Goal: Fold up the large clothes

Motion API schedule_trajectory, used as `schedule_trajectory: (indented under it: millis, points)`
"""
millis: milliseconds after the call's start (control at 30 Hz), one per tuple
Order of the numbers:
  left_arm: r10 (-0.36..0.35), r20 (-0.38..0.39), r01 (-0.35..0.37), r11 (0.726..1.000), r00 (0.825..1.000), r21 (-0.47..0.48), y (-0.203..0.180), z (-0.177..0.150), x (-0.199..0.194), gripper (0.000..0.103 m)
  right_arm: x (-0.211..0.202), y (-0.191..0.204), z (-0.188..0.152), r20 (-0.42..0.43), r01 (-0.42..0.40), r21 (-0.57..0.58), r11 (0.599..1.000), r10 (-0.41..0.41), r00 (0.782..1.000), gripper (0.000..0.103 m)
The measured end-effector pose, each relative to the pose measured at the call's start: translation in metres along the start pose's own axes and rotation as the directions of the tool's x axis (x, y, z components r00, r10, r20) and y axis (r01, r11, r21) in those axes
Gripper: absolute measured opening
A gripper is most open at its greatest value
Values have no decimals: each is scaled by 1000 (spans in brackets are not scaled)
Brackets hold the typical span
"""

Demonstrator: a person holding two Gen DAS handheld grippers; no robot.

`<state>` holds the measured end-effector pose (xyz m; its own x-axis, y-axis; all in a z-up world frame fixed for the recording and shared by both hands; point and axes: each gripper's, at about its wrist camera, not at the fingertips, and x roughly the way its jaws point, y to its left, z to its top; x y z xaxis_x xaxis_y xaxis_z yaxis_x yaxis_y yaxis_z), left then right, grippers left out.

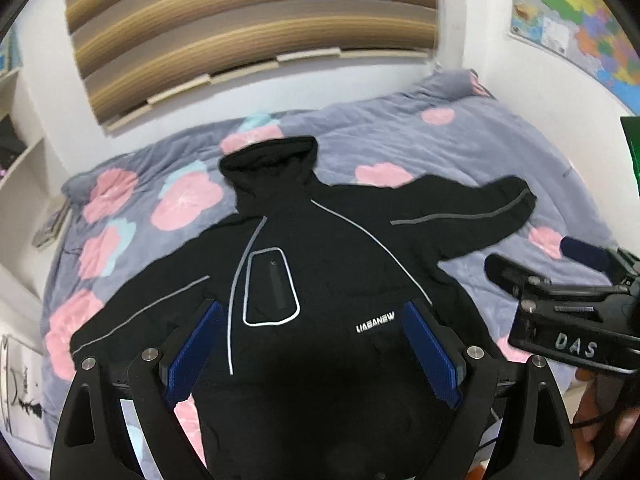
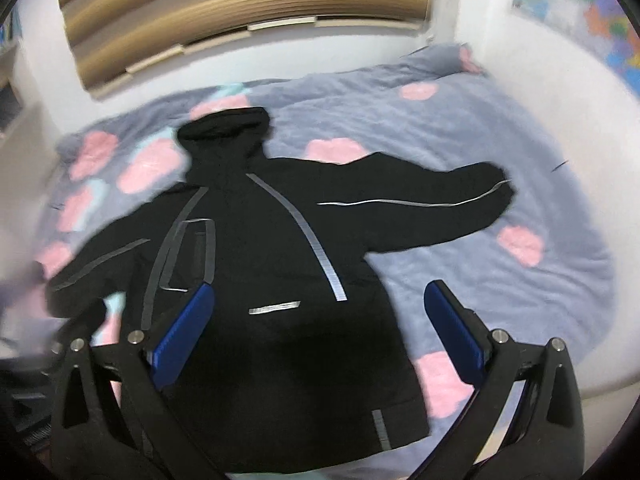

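A black hooded jacket (image 1: 320,264) with grey reflective stripes lies face up and spread flat on the bed, hood at the far end, both sleeves stretched out sideways. My left gripper (image 1: 312,316) is open and empty above the jacket's lower chest. My right gripper (image 2: 320,296) is open and empty above the jacket's lower right side; it also shows in the left wrist view (image 1: 560,304) at the right edge. The jacket also shows in the right wrist view (image 2: 272,264), with its hem near the bed's front edge.
The bed has a lavender quilt (image 1: 420,148) with pink flowers. A window with brown striped blinds (image 1: 248,28) is on the far wall. A coloured map (image 1: 576,20) hangs at the right. White shelves (image 1: 20,168) stand at the left.
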<state>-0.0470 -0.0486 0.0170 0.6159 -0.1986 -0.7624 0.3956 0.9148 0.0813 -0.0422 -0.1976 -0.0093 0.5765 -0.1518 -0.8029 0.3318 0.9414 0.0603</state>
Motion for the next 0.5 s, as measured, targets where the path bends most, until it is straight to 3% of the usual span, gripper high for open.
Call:
schedule_trajectory:
  millis: [133,267,367,500]
  points:
    - [73,36,-66,982,997,-180,-4,9,-14,92,-5,-9,17,74,18,-153,988,-7,997,103]
    - [143,-35,-146,924,989,-355,-21,-7,-22,91,5,-21,30,60,-52,-300,953,74,995,103]
    - [214,-82,-229,891,973,-392,-40,-18,-32,92,12,-23,34,38,-113,-389,914,138,990,103]
    - [286,-105,-304,861,952,-407,-53,-23,-43,92,21,-25,32,1,-171,-409,896,187,982,103]
